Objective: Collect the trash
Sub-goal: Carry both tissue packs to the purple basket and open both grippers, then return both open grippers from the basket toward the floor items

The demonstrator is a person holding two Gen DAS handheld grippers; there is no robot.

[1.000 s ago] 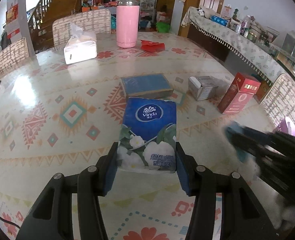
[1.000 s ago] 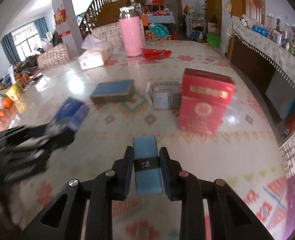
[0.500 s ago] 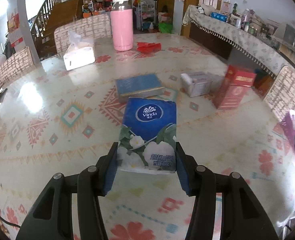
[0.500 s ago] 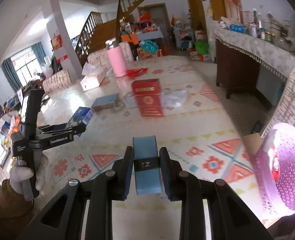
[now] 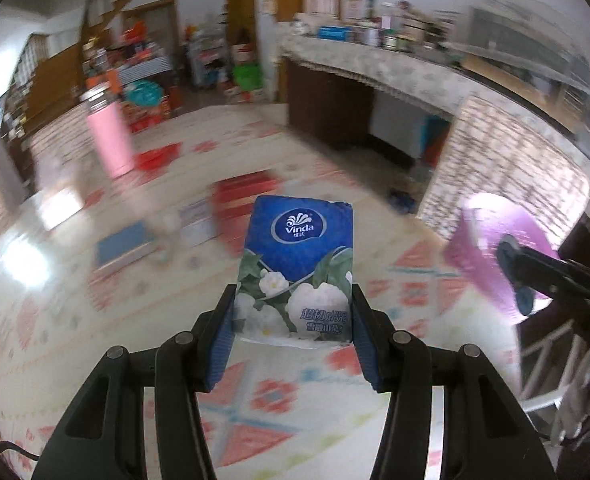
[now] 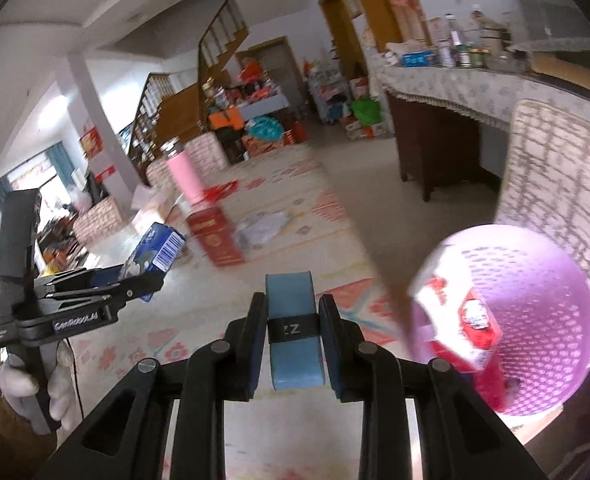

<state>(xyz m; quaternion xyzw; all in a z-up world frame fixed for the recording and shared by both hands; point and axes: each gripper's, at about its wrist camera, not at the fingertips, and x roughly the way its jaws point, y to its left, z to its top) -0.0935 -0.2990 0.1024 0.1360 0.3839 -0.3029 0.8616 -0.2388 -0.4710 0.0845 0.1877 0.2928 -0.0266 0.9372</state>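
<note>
My left gripper (image 5: 293,312) is shut on a blue Vinda tissue pack (image 5: 297,268) and holds it in the air above the patterned table (image 5: 95,320). The pack also shows in the right wrist view (image 6: 157,250), with the left gripper (image 6: 135,280) at the left. My right gripper (image 6: 293,320) is shut on a small blue packet with a black band (image 6: 293,336). A purple perforated bin (image 6: 535,320) stands off the table's right edge with red and white trash in it. In the left wrist view the bin (image 5: 491,244) is at the right, with the right gripper (image 5: 513,264) in front of it.
On the table lie a red box (image 6: 215,236), a flat blue box (image 5: 123,242), a pink flask (image 6: 185,176) and clear plastic wrap (image 6: 263,226). A chair back (image 6: 555,160) stands behind the bin. A cluttered sideboard (image 6: 455,80) runs along the right wall.
Both grippers have swung right toward the purple bin, each still holding its item. The left view is blurred from the motion. The bin is now much nearer in the right wrist view.
</note>
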